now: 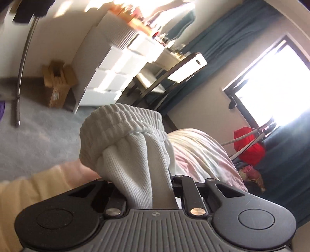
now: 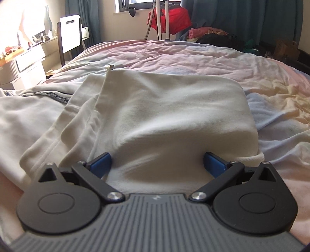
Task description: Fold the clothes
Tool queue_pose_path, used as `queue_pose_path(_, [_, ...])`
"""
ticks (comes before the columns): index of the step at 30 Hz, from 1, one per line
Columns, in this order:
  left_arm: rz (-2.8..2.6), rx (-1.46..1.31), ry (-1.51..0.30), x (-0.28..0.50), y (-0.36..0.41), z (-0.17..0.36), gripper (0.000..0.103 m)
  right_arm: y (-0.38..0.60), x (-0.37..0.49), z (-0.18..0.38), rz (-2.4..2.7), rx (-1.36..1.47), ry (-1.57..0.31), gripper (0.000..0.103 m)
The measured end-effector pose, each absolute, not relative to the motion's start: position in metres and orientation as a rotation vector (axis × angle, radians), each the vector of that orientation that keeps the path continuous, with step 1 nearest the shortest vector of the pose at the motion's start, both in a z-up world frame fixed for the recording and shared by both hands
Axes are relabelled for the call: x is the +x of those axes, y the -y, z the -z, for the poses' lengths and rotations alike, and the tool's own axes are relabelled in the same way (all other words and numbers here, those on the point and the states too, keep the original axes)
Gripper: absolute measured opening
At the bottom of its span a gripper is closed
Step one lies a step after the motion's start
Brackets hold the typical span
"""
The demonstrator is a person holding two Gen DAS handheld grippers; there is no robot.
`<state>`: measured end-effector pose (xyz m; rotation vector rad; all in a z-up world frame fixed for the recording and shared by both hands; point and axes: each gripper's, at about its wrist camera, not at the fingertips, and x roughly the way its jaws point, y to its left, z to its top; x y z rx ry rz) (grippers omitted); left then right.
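In the left wrist view, a white ribbed cuff (image 1: 120, 124) of a garment bunches up in front of the camera. My left gripper (image 1: 143, 174) is shut on the cloth just below it and its fingertips are hidden by the fabric. The view is tilted, with the bed (image 1: 203, 155) behind. In the right wrist view, the white sweatshirt (image 2: 164, 108) lies on the pastel duvet (image 2: 193, 56), with a drawstring tip (image 2: 109, 66) at its far edge. My right gripper (image 2: 157, 162) stands open and low, its blue pads (image 2: 101, 161) wide apart on either side of a raised fold.
A pale yellow sleeve (image 1: 38, 180) of the person shows at lower left. White drawers (image 1: 116, 64), a cardboard box (image 1: 56, 81) and a chair (image 2: 69, 38) stand beside the bed. A red bag (image 2: 174, 17) and a clothes pile (image 2: 213, 34) lie beyond it, by blue curtains.
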<state>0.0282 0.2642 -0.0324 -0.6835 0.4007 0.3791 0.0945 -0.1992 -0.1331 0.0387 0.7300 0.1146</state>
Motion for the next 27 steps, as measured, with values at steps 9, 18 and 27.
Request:
queue_pose_path(9, [-0.221,-0.441,-0.233,0.071,-0.093,-0.064,0.014,0.272,0.069,0.092,-0.03,0.352,-0.637,0.103])
queue_pose_path(18, [0.026,-0.29,-0.167,0.099,0.119,-0.067,0.012,0.358,0.063,0.074,0.216,0.541,-0.491,0.103])
queue_pose_path(27, [0.284,0.081,-0.397,0.103,0.271,0.086,0.014,0.419,0.059,0.069,0.327,0.67,-0.305,0.103])
